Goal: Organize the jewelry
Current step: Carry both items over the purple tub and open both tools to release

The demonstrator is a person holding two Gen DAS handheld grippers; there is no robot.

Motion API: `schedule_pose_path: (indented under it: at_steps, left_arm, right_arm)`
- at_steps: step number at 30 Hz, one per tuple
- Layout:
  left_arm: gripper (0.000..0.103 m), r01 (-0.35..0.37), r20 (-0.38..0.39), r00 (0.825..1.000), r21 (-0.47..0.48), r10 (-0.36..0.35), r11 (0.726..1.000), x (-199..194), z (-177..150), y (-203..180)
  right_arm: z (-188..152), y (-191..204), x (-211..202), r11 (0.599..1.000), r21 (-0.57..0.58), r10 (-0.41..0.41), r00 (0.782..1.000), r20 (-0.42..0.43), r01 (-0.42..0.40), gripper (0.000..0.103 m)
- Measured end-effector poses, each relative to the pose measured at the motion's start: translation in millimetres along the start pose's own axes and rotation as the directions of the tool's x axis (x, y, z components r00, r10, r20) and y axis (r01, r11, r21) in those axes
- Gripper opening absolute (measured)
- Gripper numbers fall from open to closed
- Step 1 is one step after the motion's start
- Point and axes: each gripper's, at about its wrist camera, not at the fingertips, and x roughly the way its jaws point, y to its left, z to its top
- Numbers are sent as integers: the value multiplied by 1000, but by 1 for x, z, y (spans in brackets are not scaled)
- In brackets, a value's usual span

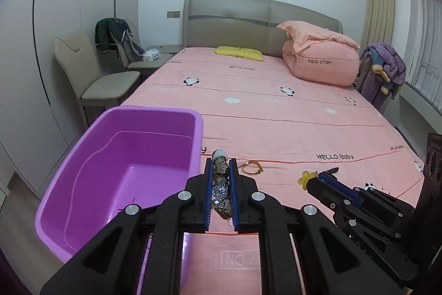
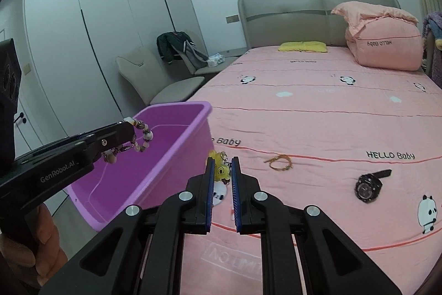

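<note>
My left gripper [image 1: 221, 161] is shut on a beaded bracelet [image 1: 220, 185] with clear and brown beads, held above the bed beside the purple tub [image 1: 154, 115]. In the right wrist view that left gripper [image 2: 125, 126] reaches over the tub [image 2: 193, 108], the bracelet [image 2: 141, 136] dangling from its tip. My right gripper [image 2: 222, 159] is shut on a yellow charm [image 2: 221, 169] with a small ring. The left wrist view shows the right gripper [image 1: 320, 174] with the charm [image 1: 305, 179] at its tip. A thin gold bracelet [image 2: 280, 162] and a black watch [image 2: 368, 185] lie on the pink sheet.
The pink bed [image 1: 276, 112] carries a yellow pillow [image 1: 239, 53] and a folded pink quilt [image 1: 323, 60] near the headboard. Two beige chairs [image 1: 102, 79] with a dark jacket stand left of the bed, before white wardrobes. A hand [image 2: 30, 248] holds the left gripper's handle.
</note>
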Motion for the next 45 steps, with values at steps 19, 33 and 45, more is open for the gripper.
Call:
schedule_pose_path:
  at_steps: [19, 33, 45]
  left_arm:
    - [11, -182, -193, 970, -174, 148, 968, 42, -34, 153]
    - [15, -240, -271, 946, -226, 175, 944, 58, -46, 174]
    - [89, -319, -211, 941, -299, 263, 899, 26, -42, 184]
  right_arm:
    - [24, 122, 123, 974, -71, 187, 937, -294, -216, 12]
    - [18, 134, 160, 978, -89, 139, 910, -389, -188, 12]
    - [23, 115, 150, 991, -76, 79, 931, -356, -113, 54]
